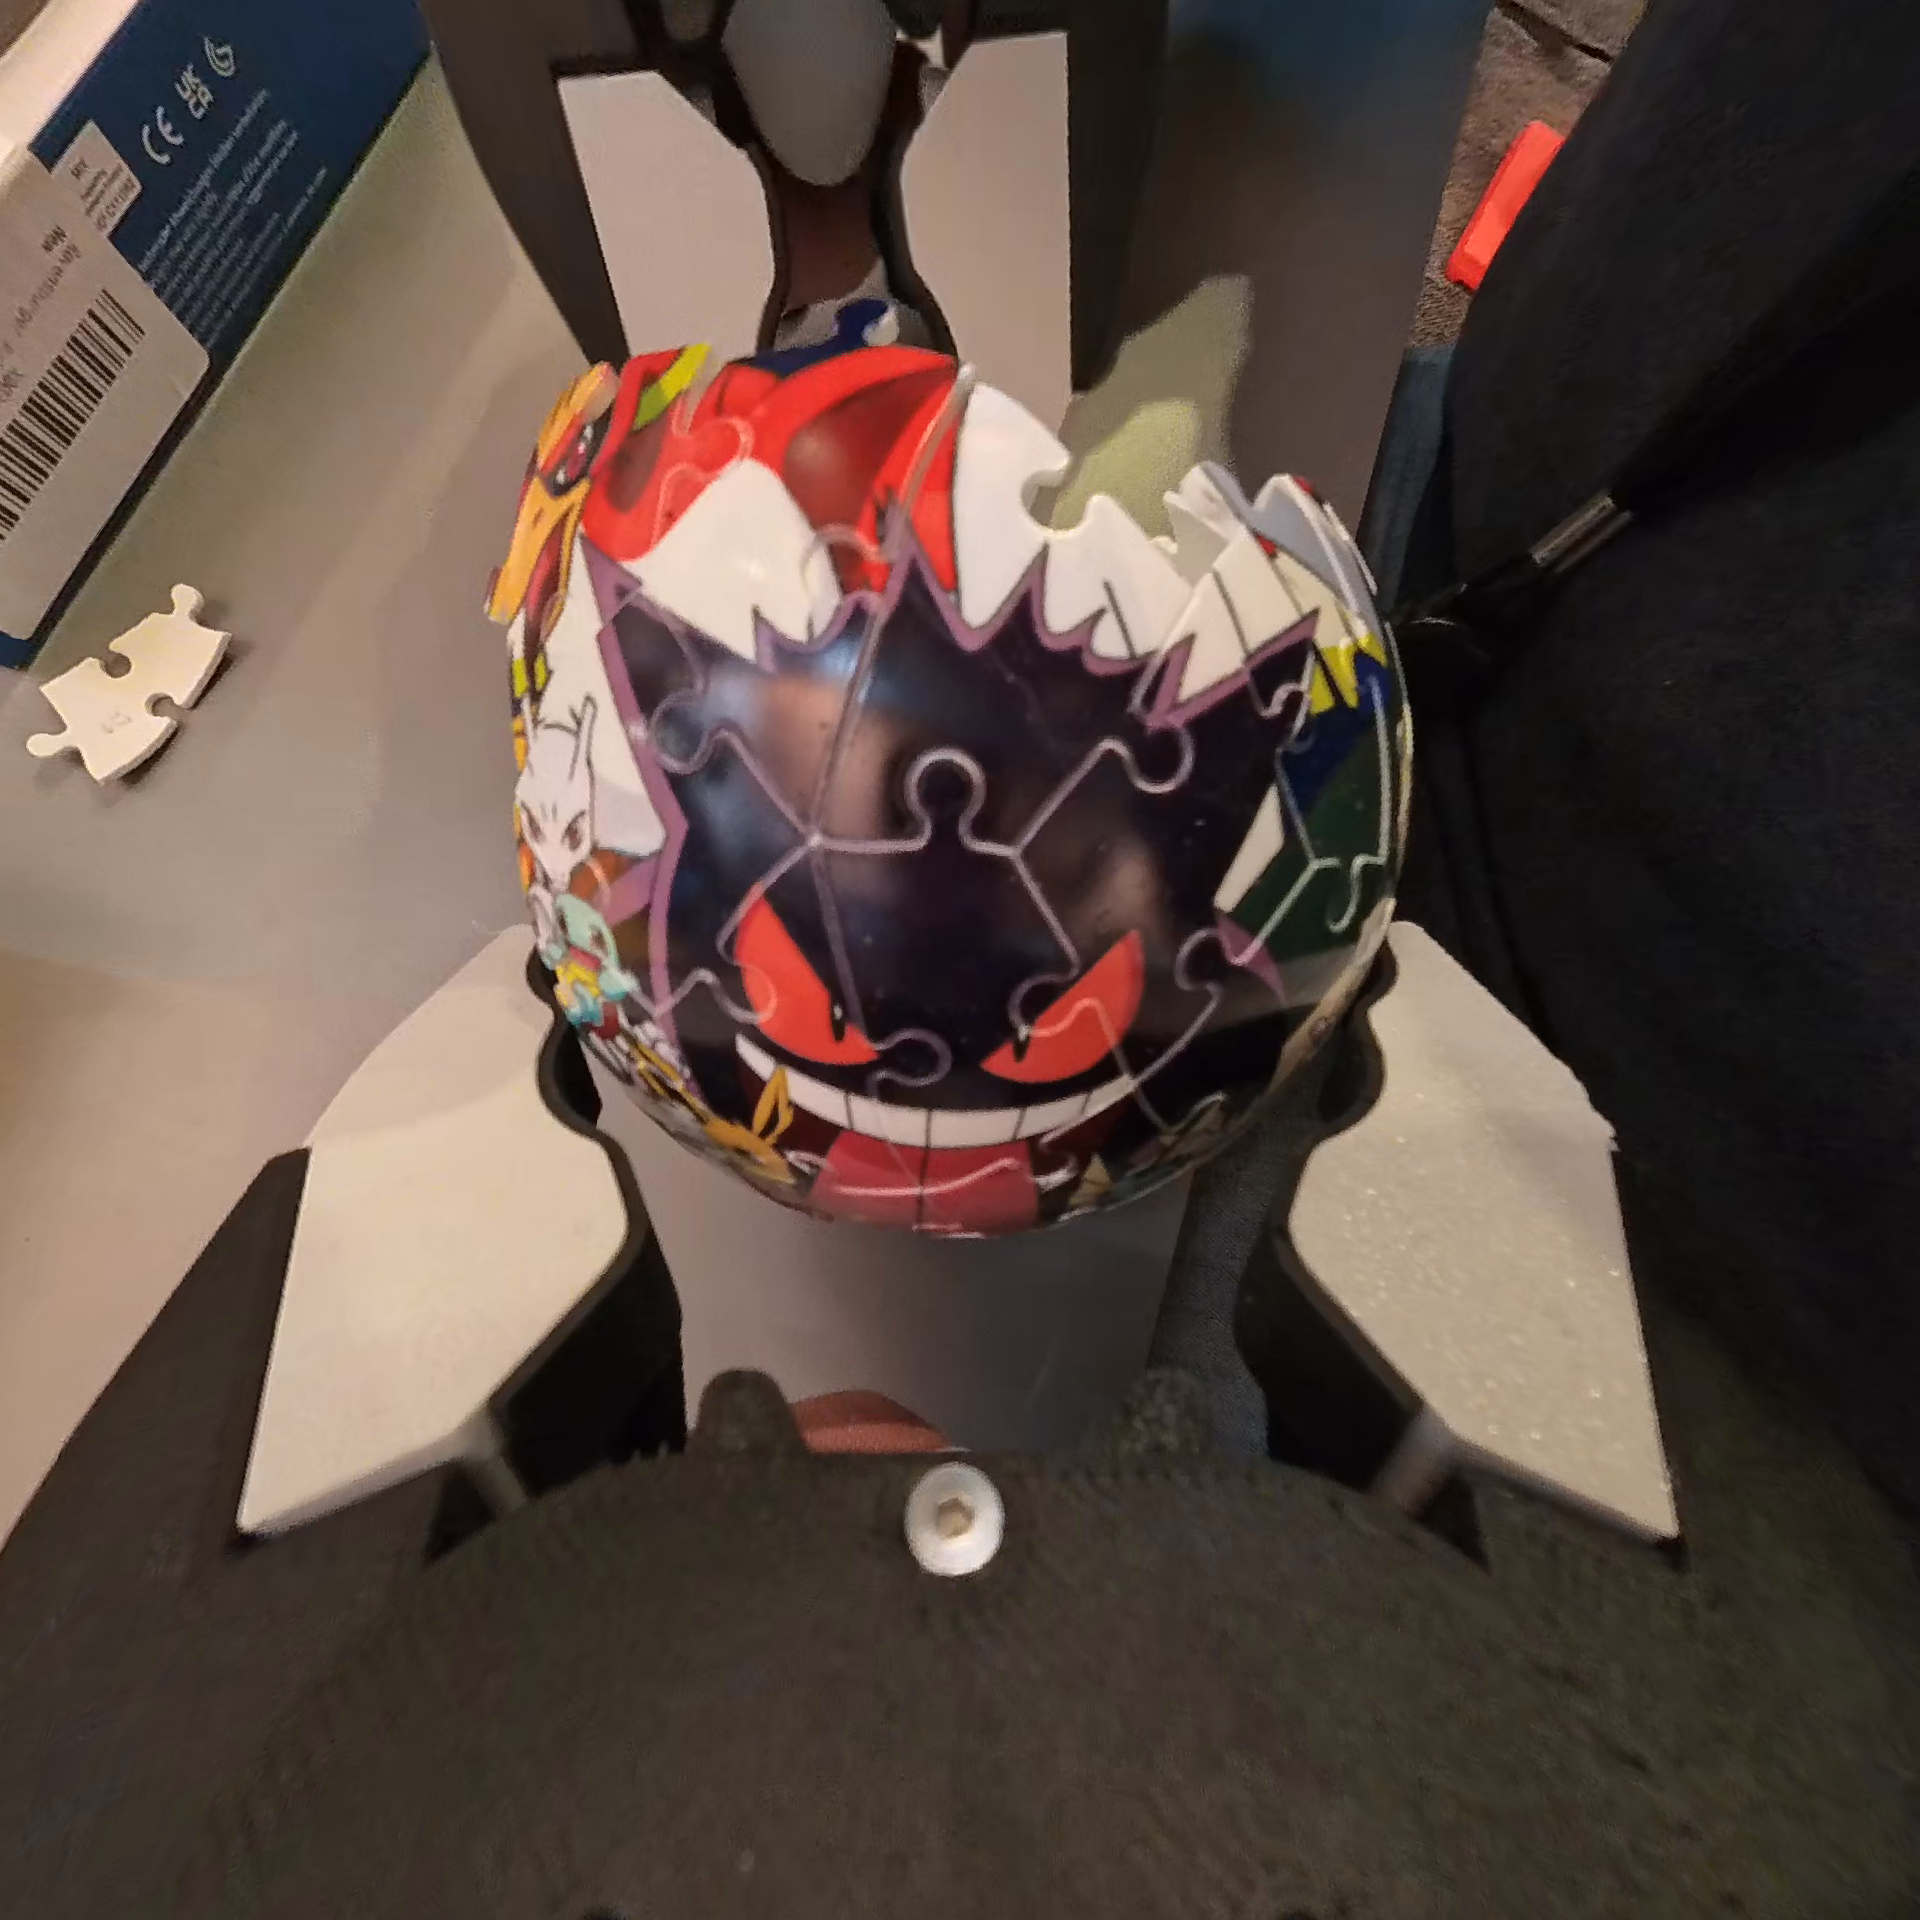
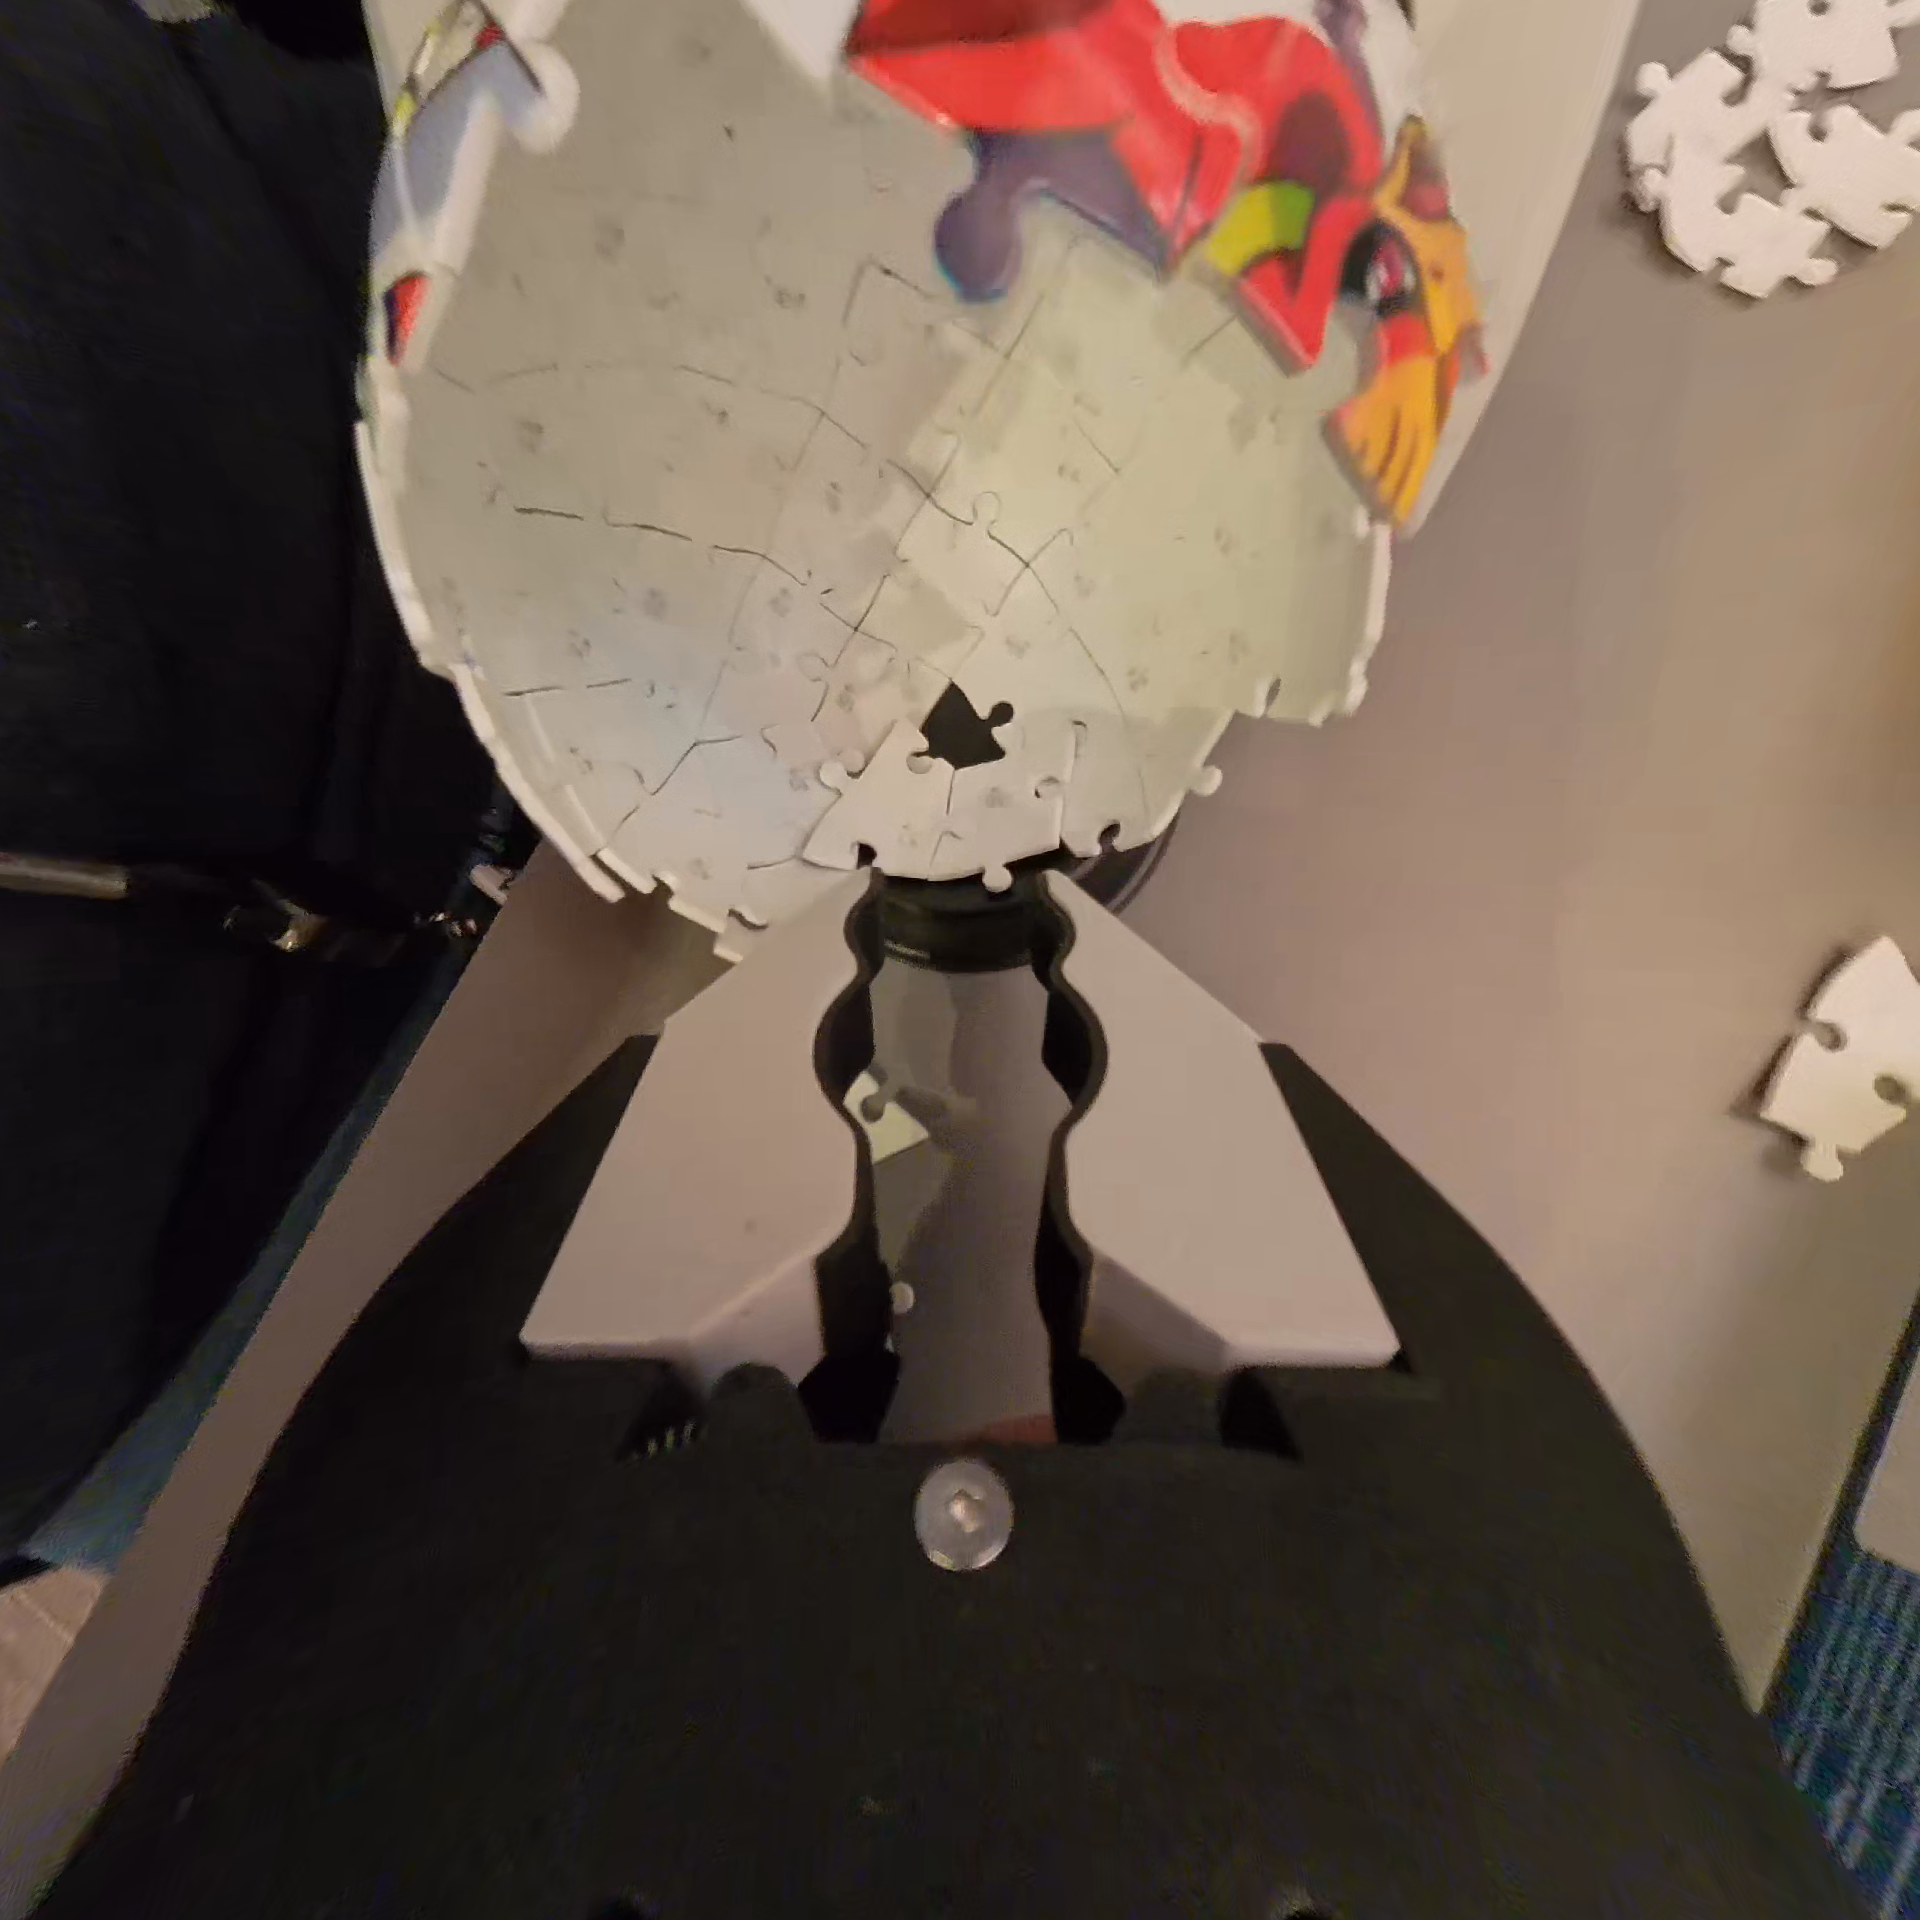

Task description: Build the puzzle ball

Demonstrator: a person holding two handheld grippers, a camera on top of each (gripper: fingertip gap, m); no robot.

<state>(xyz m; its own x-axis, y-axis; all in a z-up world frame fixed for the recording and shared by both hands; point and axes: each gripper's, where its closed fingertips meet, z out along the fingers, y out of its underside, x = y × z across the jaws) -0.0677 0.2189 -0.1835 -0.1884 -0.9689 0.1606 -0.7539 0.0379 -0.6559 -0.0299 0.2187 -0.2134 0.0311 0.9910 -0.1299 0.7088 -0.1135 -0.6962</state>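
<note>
The puzzle ball [image 1: 956,790] is a partly built shell with bright cartoon prints and a jagged open top. My left gripper [image 1: 956,1029] is shut on it, one finger on each side of its lower half. The right wrist view looks into the ball's white inside [image 2: 831,499], where one small hole [image 2: 961,727] is open. My right gripper [image 2: 956,914] has its tips at the ball's near rim, with the jaws a narrow gap apart. I cannot tell if they grip a piece. The right gripper also shows in the left wrist view [image 1: 831,312], behind the ball. Something round and black [image 2: 1132,883] sits under the rim.
A blue and white box [image 1: 135,260] and a loose white piece [image 1: 130,686] lie on the grey table at left. A heap of white pieces [image 2: 1787,135] and a single piece [image 2: 1849,1070] lie at right. Dark clothing [image 1: 1662,623] is close beside the ball. Blue carpet [image 2: 1849,1662] shows past the table edge. Left tips to right tips: about 7 centimetres. From the left gripper's tips to the single piece [image 2: 1849,1070] is close to 12 centimetres. The left camera catches it too, in the left wrist view [image 1: 148,684].
</note>
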